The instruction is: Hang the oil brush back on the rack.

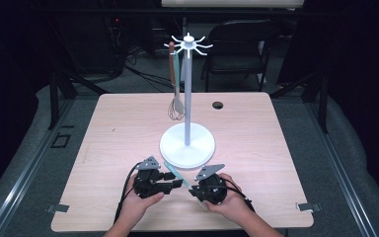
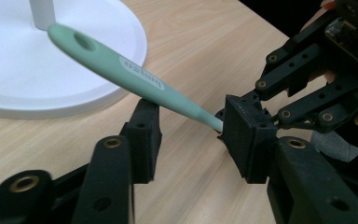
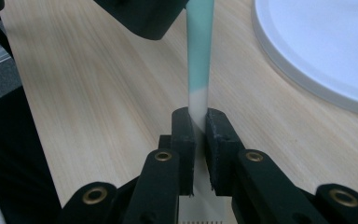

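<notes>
- I see the mint-green plastic utensil with a slotted white head (image 3: 199, 60) held just above the bench, in front of the stand's base, between my two grippers; its green handle with a hanging hole (image 2: 121, 70) points up towards the base.
- My right gripper (image 3: 197, 126) is clamped on the pale neck of the utensil, where green turns to white; the slotted head pokes out below the pads, towards the camera.
- My left gripper (image 2: 191, 128) stands around the handle with its jaws still apart. The handle rests on the top of one pad; I can't tell whether the other pad touches it.
- In the high view the two grippers sit close together near the front edge, left gripper (image 1: 170, 183) and right gripper (image 1: 193, 189), each held in a hand, with the utensil (image 1: 175, 172) slanting between them.
- The light wooden bench (image 1: 118, 133) carries a white hanging stand with a round base and a tall pole (image 1: 187, 143) just beyond the grippers.
- From one of the hooks at the stand's top hangs a wire whisk with a brown handle (image 1: 175, 106), with something mint green hanging beside it.
- A small round hole (image 1: 218, 105) sits in the bench top near the far edge.
</notes>
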The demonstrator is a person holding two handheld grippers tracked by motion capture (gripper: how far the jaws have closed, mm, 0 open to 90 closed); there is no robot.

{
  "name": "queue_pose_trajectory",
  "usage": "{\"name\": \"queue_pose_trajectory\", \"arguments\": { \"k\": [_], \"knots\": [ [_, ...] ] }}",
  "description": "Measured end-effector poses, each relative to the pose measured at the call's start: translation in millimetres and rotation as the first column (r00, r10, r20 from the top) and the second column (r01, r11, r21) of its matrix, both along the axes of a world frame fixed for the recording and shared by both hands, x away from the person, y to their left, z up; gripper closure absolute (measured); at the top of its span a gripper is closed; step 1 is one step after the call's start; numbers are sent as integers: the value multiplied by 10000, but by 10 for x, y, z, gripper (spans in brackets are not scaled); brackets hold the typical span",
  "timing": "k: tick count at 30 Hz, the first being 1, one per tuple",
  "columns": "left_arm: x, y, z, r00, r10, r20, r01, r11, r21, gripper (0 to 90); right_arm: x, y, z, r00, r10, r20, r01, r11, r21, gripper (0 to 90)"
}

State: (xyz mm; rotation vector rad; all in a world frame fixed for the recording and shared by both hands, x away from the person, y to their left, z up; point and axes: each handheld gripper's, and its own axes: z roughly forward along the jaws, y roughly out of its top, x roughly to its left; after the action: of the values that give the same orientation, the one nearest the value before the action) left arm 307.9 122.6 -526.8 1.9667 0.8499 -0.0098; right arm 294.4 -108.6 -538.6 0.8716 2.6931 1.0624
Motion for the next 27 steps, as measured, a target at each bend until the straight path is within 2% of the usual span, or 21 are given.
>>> {"name": "queue_pose_trajectory", "arguments": {
  "k": [7,10,15,27],
  "knots": [
    [-29,32,190,9989,87,459,-73,9995,-299,647,27,99,115,9996,42,287,-49,9997,259,827],
    [-42,22,216,9983,108,576,-87,9993,-350,682,38,133,125,9995,78,319,-87,9996,279,827],
    [-31,-23,144,9995,78,302,-73,9998,-175,730,22,171,98,9988,62,485,-70,9999,155,827],
    [-34,-95,28,9998,76,-175,-78,9998,-158,778,12,172,95,9976,-52,696,37,9998,217,827]
  ]
}}
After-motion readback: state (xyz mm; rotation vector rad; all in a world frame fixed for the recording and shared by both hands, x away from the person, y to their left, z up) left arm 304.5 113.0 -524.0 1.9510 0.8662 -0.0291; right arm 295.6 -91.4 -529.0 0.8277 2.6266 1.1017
